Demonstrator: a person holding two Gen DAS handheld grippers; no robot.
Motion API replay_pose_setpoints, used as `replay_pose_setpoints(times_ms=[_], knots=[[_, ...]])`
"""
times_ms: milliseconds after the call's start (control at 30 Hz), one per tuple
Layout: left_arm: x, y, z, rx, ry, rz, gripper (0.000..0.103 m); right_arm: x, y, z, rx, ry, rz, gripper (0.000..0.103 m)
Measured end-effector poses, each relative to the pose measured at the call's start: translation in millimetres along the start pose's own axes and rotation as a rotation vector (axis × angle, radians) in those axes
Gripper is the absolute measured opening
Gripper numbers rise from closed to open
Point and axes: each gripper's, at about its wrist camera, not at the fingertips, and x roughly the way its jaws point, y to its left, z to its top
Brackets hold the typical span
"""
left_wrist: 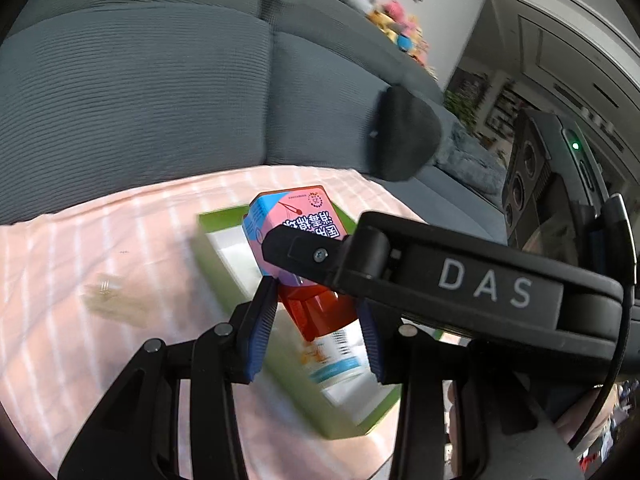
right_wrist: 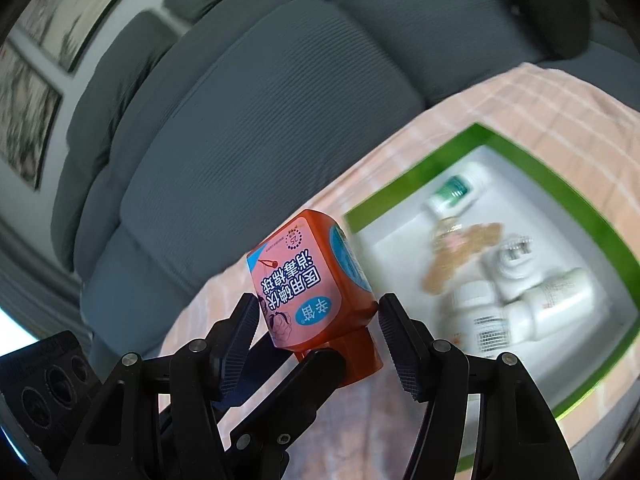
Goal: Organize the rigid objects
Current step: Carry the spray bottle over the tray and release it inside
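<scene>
together, both grippers (right_wrist: 318,326) on orange bottle (right_wrist: 310,276)

The lower part of the orange bottle (left_wrist: 316,312) is covered by the right tongs (left_wrist: 280,246) crossing before it in the left wrist view. Motion blur smears the white bottles (right_wrist: 532,312) lying in the green-rimmed tray (right_wrist: 560,184), so their labels cannot be read. A small pale thing (left_wrist: 106,292) on the pink checked cloth (left_wrist: 80,264) is too blurred to tell
</scene>
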Motion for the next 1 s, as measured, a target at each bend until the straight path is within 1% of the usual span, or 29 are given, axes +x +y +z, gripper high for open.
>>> replay_pose_setpoints(times_ms=[100,267,400,533,667,733,867,967,1000], knots=[[18,-13,2,0.022,0.03,-0.044,0.037,-10,-23,7,0.052,-0.032,-0.03,0.065],[50,-32,0,0.028,0.088,-0.118,0.037,-22,-57,15,0.135,-0.066,-0.087,0.065],[71,-42,-4,0.008,0.132,-0.16,0.037,-25,-81,19,0.188,-0.069,-0.134,0.065],[84,-49,-9,-0.001,0.172,-0.185,0.037,-25,-98,21,0.225,-0.068,-0.165,0.065],[90,-49,-14,-0.035,0.196,-0.213,0.037,-25,-110,21,0.254,-0.063,-0.195,0.065],[92,-48,-15,-0.048,0.209,-0.217,0.037,-25,-113,22,0.264,-0.062,-0.212,0.065],[91,-47,-16,-0.056,0.217,-0.197,0.04,-21,-120,21,0.29,-0.052,-0.253,0.065],[84,-45,-15,-0.054,0.206,-0.179,0.045,-22,-117,22,0.282,-0.065,-0.265,0.066],[81,-45,-15,-0.048,0.199,-0.17,0.05,-23,-116,22,0.276,-0.07,-0.27,0.066]])
